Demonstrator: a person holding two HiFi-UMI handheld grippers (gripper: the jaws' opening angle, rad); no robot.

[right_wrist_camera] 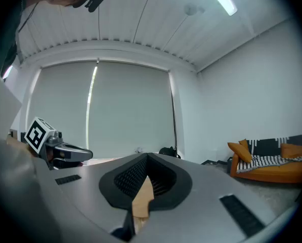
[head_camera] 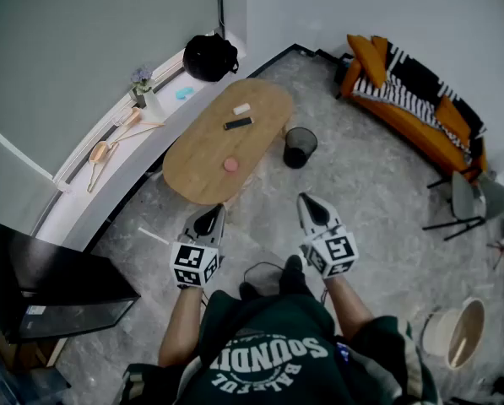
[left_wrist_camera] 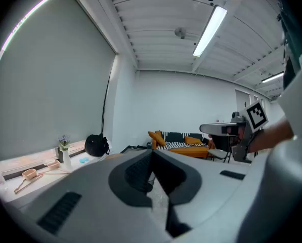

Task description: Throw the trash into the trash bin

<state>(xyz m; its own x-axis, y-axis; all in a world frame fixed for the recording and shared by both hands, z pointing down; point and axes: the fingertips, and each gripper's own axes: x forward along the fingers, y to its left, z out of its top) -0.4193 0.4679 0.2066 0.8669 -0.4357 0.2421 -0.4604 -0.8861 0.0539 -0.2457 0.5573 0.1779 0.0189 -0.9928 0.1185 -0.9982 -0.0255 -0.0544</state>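
The left tool point(head_camera: 208, 218) and right tool point(head_camera: 311, 205) hang with jaws together, empty. On the tabletop point(head_camera: 201, 150) lie a pink disc point(head_camera: 230, 164), black bar point(head_camera: 238, 123) and white scrap point(head_camera: 241, 108); the black bin point(head_camera: 300, 147) stands just beside it.

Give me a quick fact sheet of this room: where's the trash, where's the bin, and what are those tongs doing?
Table: oval wooden table
On it: white piece, black bar, pink disc
Bin: black mesh trash bin, on the floor beside the table
Left tongs: shut, holding nothing
Right tongs: shut, holding nothing
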